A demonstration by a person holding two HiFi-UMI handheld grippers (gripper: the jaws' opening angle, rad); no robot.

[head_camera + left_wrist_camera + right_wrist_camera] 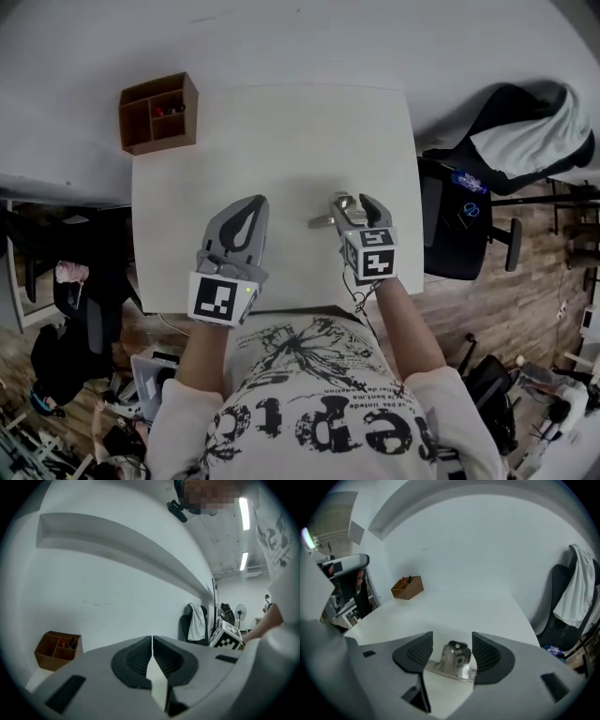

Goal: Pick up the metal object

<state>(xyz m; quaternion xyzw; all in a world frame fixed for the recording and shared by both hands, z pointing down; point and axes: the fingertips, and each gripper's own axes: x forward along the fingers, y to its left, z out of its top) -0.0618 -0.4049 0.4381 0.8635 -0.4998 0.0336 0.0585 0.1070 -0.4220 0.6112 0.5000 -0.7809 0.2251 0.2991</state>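
Note:
A shiny metal object (325, 220) lies on the white table (272, 141) near its front right part. My right gripper (355, 208) stands open around it, one jaw on each side. In the right gripper view the metal object (456, 661) sits between the dark ribbed pads (417, 652); a gap shows on its left side, and the right pad is close to it. My left gripper (247, 214) rests over the table to the left, shut and empty. In the left gripper view its jaws meet along a thin line (152, 644).
A brown wooden compartment box (157, 114) holding small items stands at the table's far left corner. A dark office chair (456, 225) sits right of the table, with a jacket-draped chair (525, 136) behind it. Bags and clutter lie on the floor left of the table.

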